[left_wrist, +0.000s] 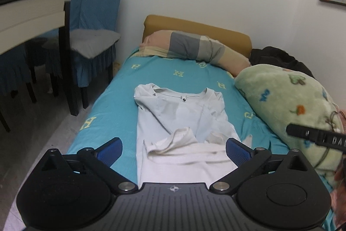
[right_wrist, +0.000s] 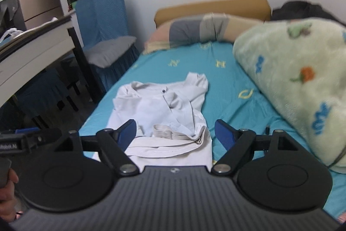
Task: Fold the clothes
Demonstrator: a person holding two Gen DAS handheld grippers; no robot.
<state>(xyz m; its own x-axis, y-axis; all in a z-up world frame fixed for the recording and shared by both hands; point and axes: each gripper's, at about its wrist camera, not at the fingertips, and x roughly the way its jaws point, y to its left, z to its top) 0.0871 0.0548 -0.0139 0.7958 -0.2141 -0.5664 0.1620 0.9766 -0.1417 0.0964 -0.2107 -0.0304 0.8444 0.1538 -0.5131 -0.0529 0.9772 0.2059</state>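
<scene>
Clothes lay on the bed: one pale shirt, partly folded, its sleeves drawn in and its hem doubled up, spread on the teal sheet about midway between the bed's long edges, collar toward the pillow at the head end. Both the left gripper and the right gripper hung above the shirt's near end, fingers spread wide, pinching nothing. A green blanket was heaped along the wall-side edge.
</scene>
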